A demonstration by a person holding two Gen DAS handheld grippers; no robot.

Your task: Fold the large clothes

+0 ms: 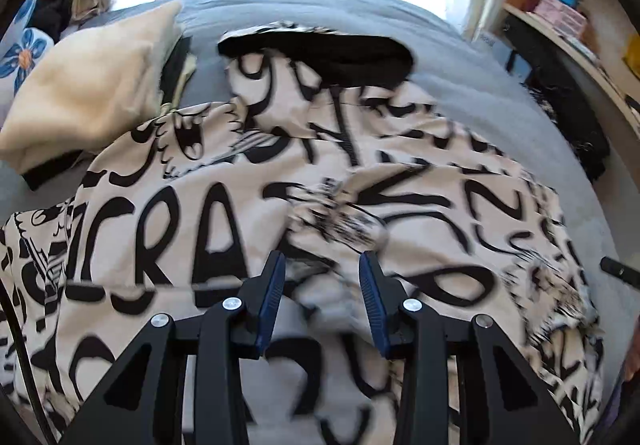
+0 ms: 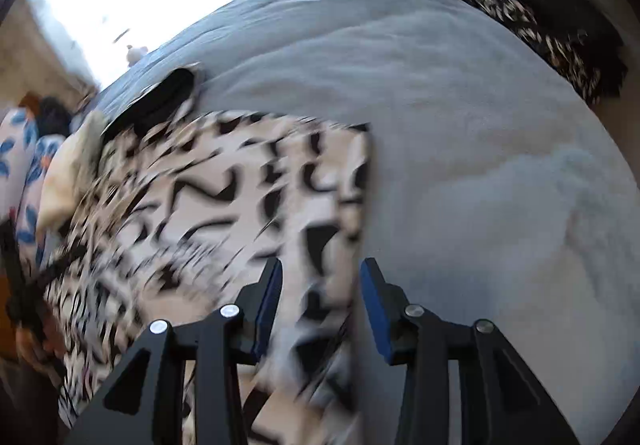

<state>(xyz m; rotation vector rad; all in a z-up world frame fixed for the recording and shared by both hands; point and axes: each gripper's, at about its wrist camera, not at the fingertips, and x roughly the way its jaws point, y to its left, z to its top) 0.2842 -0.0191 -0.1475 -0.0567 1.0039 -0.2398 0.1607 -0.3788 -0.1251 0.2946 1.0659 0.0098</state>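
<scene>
**Between folds, both tongs free**

Printed garment (image 1: 320, 185) spread on grey bed (image 1: 460, 57), black hood toward the window. Left tongs (image 1: 322, 285) and right tongs (image 2: 320, 285) partly parted above the cloth, gripping nothing. Probably mid-fold; next, pinching an edge to carry across.

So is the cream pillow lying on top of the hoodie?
No, the pillow lies beside the hoodie on the bed, at its left edge.
</scene>
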